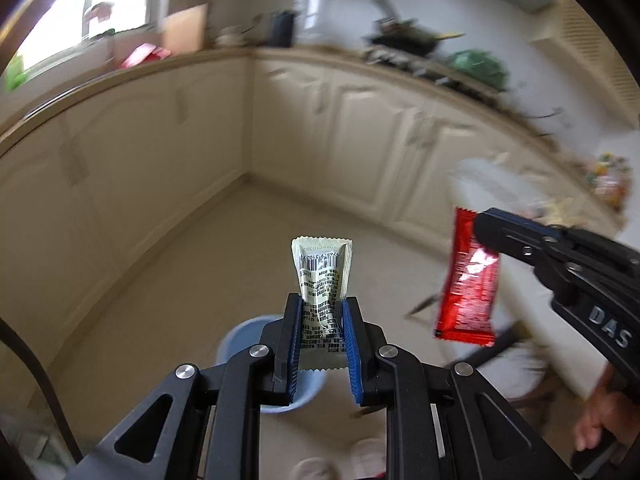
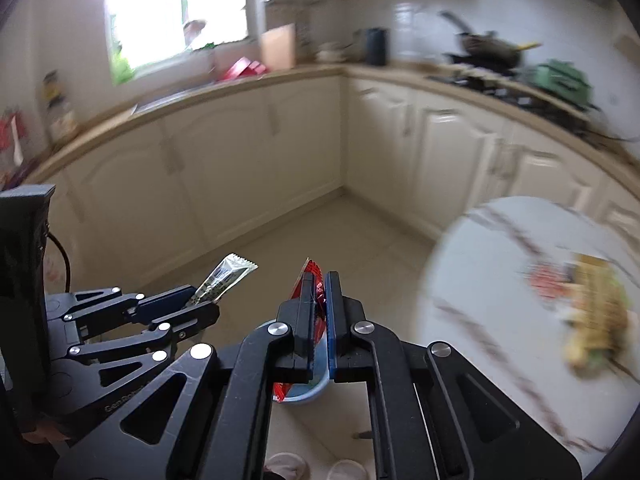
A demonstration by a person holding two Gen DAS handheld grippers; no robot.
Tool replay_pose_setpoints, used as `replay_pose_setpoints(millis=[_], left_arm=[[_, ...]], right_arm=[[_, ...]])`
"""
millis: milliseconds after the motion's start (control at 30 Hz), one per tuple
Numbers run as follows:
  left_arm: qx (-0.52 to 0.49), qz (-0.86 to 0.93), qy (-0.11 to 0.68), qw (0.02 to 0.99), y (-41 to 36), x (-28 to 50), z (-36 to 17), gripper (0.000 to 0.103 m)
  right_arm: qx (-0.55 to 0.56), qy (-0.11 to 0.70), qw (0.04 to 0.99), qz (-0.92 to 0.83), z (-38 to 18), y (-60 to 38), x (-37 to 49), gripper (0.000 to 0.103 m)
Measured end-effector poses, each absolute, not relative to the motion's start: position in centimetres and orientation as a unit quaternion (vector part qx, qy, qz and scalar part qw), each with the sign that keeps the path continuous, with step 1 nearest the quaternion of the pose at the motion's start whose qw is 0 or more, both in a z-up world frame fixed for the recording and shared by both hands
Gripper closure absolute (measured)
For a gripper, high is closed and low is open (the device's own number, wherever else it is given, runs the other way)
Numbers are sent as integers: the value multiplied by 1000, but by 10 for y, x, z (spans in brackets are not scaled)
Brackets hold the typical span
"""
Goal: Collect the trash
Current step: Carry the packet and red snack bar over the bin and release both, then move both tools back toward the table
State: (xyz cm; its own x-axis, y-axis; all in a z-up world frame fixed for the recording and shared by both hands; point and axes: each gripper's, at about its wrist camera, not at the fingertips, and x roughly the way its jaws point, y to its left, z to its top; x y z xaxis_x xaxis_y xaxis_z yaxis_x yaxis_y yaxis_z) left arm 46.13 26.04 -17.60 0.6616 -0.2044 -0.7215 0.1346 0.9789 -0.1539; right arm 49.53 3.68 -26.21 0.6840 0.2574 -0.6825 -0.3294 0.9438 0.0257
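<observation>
My left gripper (image 1: pixel 320 304) is clamped on a pale green sachet (image 1: pixel 322 268) with a barcode, which stands upright between the blue pads. My right gripper (image 2: pixel 320 280) is pinched tight on a red foil wrapper (image 1: pixel 468 280), which hangs down from it. Both are held in the air above the tiled floor, over a light blue bin (image 1: pixel 244 336) below. A round white desk (image 2: pixel 480 272) with litter on it stands to the right.

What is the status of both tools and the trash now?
Left tool shut on pale sachet. Right tool shut on red wrapper. Blue bin on the floor below. Nothing in the way.
</observation>
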Motion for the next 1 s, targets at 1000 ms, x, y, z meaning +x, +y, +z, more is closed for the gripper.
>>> replay_pose_setpoints(millis=[1000], left_arm=[[-73, 9, 544, 836, 279, 586, -334, 55]], right_arm=[[-55, 511, 831, 211, -484, 113, 614, 72]])
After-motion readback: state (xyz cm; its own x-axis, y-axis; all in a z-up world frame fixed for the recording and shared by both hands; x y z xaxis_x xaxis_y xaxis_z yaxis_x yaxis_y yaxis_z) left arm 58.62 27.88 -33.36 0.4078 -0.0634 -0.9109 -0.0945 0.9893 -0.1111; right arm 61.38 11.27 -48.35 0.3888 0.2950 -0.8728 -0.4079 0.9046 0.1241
